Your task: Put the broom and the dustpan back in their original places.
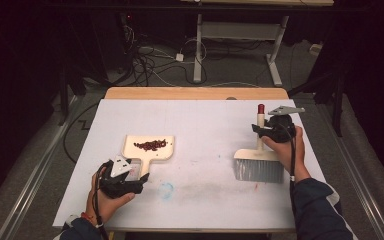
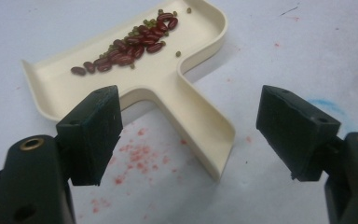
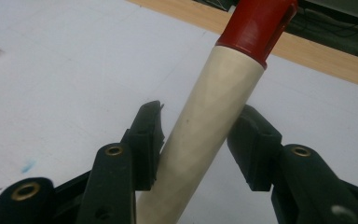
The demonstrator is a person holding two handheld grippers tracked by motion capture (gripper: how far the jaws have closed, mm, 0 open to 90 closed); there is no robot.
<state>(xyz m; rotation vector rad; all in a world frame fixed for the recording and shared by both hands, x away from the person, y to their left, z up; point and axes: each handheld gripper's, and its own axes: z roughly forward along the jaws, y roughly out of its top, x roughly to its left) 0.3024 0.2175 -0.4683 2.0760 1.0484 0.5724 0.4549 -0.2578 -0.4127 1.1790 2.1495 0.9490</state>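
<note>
A cream dustpan lies at the left of the white mat, with dark red beans heaped in its tray. My left gripper is at the end of the pan's handle. In the left gripper view, my left gripper stands wide open with the dustpan handle between the jaws, untouched. At the right lies a hand brush with grey bristles and a red-capped handle. My right gripper straddles that handle. In the right gripper view, the brush handle passes between the slightly parted jaws of my right gripper.
The white mat covers a wooden table whose far edge shows. A blue smear and faint red stains mark the mat near the front. Cables and another table's legs are on the floor beyond.
</note>
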